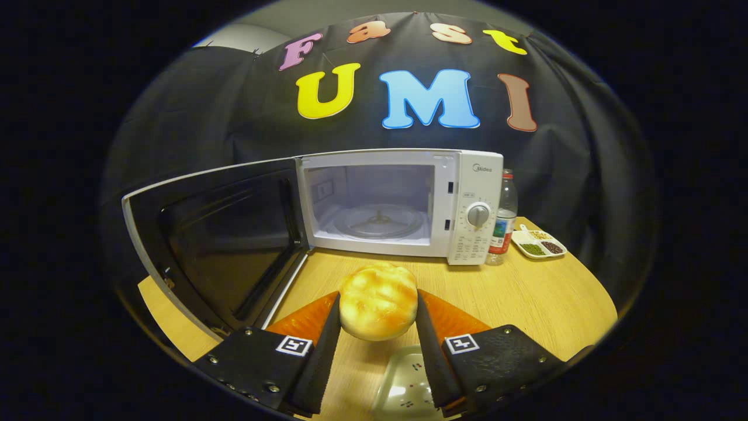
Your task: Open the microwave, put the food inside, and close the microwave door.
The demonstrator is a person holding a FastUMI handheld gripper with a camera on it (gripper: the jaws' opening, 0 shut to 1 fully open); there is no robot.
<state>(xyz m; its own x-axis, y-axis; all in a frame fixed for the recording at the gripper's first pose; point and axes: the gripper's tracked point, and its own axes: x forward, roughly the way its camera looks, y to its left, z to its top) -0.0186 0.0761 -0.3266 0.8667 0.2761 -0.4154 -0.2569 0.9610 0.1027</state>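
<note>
A round golden bread bun [378, 300] is held between my two fingers, with my gripper [378, 304] shut on it; it hangs above the wooden table [526, 292]. Beyond the fingers stands a white microwave [473, 199]. Its door [216, 240] is swung wide open to the left. Inside its open cavity a glass turntable [378, 221] lies bare. Below the bun, between the finger bases, sits a small pale dish [404, 389].
A plastic bottle [504, 217] with a red cap stands just right of the microwave. Beside it lies a white divided tray [537, 243] with green and dark fillings. The open door takes up the table's left side.
</note>
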